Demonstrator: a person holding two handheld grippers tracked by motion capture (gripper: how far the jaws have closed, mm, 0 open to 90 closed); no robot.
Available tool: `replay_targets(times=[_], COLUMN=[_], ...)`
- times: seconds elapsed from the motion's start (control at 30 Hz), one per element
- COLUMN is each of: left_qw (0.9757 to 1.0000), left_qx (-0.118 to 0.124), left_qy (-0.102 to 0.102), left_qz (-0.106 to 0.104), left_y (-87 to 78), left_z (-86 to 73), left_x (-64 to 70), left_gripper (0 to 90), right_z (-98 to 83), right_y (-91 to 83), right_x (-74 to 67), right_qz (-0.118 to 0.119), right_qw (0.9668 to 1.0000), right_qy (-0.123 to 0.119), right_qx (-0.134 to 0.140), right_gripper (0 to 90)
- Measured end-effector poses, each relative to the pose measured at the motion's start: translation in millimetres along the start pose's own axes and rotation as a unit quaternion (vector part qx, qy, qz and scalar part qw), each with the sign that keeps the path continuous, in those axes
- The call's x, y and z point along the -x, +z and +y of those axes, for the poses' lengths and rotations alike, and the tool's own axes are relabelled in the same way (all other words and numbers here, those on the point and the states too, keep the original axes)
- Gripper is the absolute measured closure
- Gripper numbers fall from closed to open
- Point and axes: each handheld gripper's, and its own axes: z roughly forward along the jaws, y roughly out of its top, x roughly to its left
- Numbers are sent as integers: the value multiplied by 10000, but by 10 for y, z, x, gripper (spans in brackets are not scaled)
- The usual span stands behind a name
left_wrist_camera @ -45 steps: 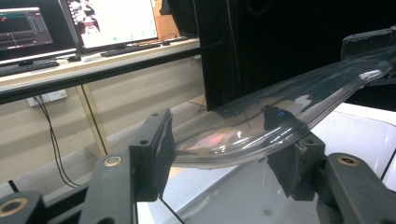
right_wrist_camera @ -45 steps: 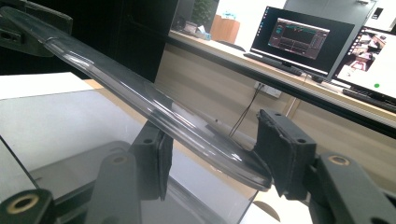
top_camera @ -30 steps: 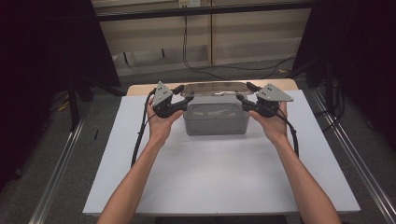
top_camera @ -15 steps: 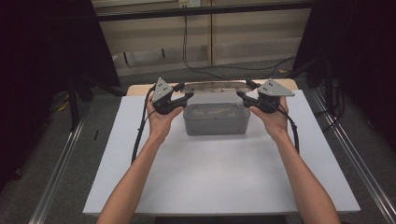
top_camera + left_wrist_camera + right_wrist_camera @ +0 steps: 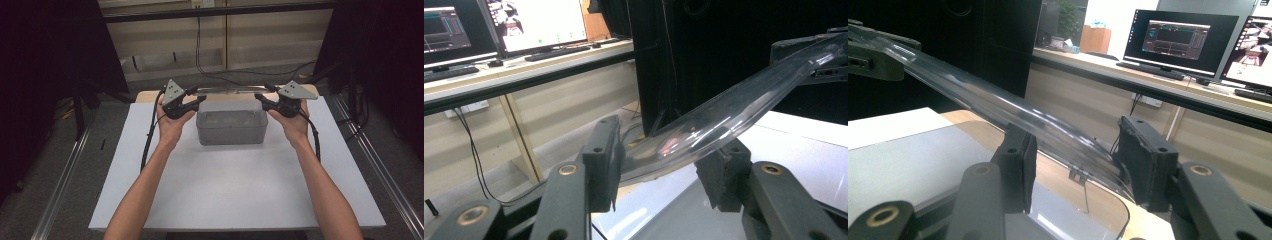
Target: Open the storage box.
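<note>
The left claw (image 5: 192,102) has just been closing and grips one end of the clear lid (image 5: 227,91), held above the grey bin (image 5: 231,129) on the white table (image 5: 225,190). The right claw (image 5: 264,102) clamps the other end, forearms stretched forward.

Dim, softly lit frames with dark surroundings; near tongs blur slightly.
</note>
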Motion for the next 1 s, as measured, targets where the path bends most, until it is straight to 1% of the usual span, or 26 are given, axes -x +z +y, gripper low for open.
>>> replay_targets(times=[0.13, 0.23, 0.27, 0.33, 0.43, 0.47, 0.53, 0.57, 0.63, 0.7, 0.8, 0.83, 0.9, 1.0], left_qw=[10000, 10000, 10000, 10000, 9999, 10000, 9999, 9999, 9999, 9999, 9998, 9998, 9997, 9996], left_qx=[40, 37, 40, -10, 12, 6, 15, -10, -20, -35, -75, -66, -63, -59], left_qy=[-2, -22, -54, -42, -118, -95, -146, -110, -134, -120, -150, -194, -211, -258], left_qz=[-9, 0, -3, -44, -21, -20, -12, 15, 5, 45, 52, 55, 63, 70], left_y=[23, 43, 53, 68, 86, 91, 109, 112, 126, 140, 168, 181, 206, 237], left_z=[24, 25, 20, 1, -15, -18, -22, -21, -21, -25, -45, -55, -74, -100], left_x=[-27, -52, -56, -79, -99, -116, -136, -152, -178, -201, -223, -228, -245, -282], left_gripper=[555, 559, 563, 566, 574, 578, 587, 593, 602, 609, 616, 617, 621, 626], right_z=[11, -3, -10, -21, -12, -8, 1, 6, 18, 16, 7, 7, 13, 18], right_y=[26, 42, 47, 65, 85, 95, 104, 110, 121, 129, 137, 141, 152, 171], right_x=[27, 48, 60, 85, 107, 114, 125, 132, 139, 141, 154, 163, 180, 193], right_qz=[6, -11, -10, 5, 38, 44, 55, 60, 56, 45, 41, 38, 40, 41], right_qw=[10000, 9999, 9999, 9999, 9999, 9999, 9999, 9999, 9999, 9998, 9997, 9997, 9996, 9997], right_qy=[15, 80, 90, 146, 145, 129, 155, 155, 153, 173, 224, 239, 257, 238], right_qx=[38, 69, 69, 43, -6, 5, 0, 10, 29, 57, 78, 72, 67, 67], right_gripper=[507, 520, 521, 522, 523, 525, 525, 527, 531, 531, 538, 542, 546, 553])
